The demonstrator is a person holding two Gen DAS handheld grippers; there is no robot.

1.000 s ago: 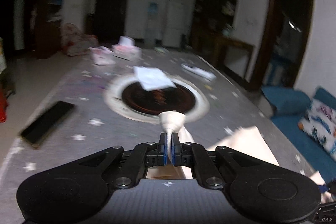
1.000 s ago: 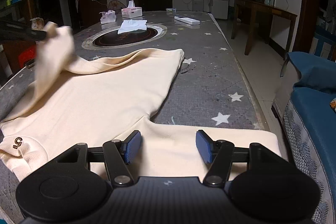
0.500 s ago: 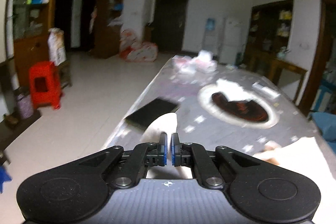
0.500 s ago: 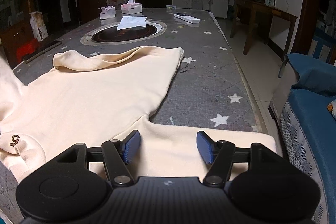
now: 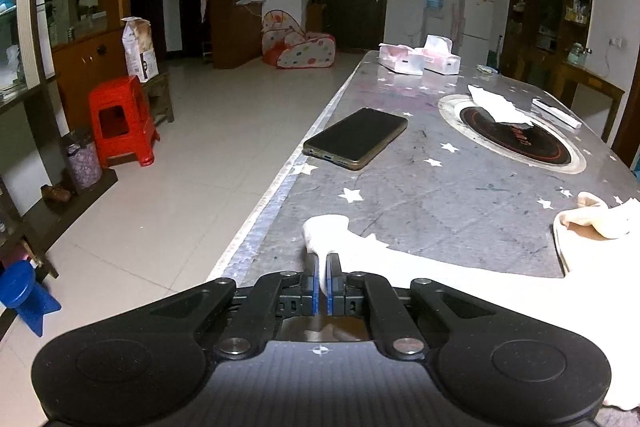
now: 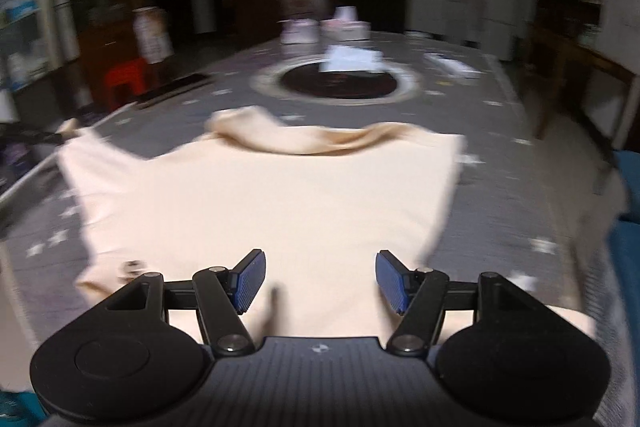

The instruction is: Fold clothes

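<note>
**Sleeve pinched at the table's left edge**

A phone (image 5: 356,138) lies near the table (image 5: 460,195) edge ahead of the left gripper (image 5: 322,277), well apart from it. Farther on sit a round inset (image 5: 514,139) with a white cloth (image 5: 498,103) on it, two tissue boxes (image 5: 420,59) and a white bar (image 5: 556,113). Left of the table, open tiled floor (image 5: 192,163) runs to a red stool (image 5: 120,119).

The left gripper's blue pads are nearly together, pinching a cream sleeve (image 5: 326,231) of the shirt (image 6: 272,203) close to the table's left edge. The shirt lies spread flat on the near part of the table, its collar (image 6: 304,139) bunched toward the inset. The right gripper (image 6: 320,281) hovers wide apart over the shirt's near part, gripping nothing; this view is blurred. Bare tabletop lies between shirt and phone.
</note>
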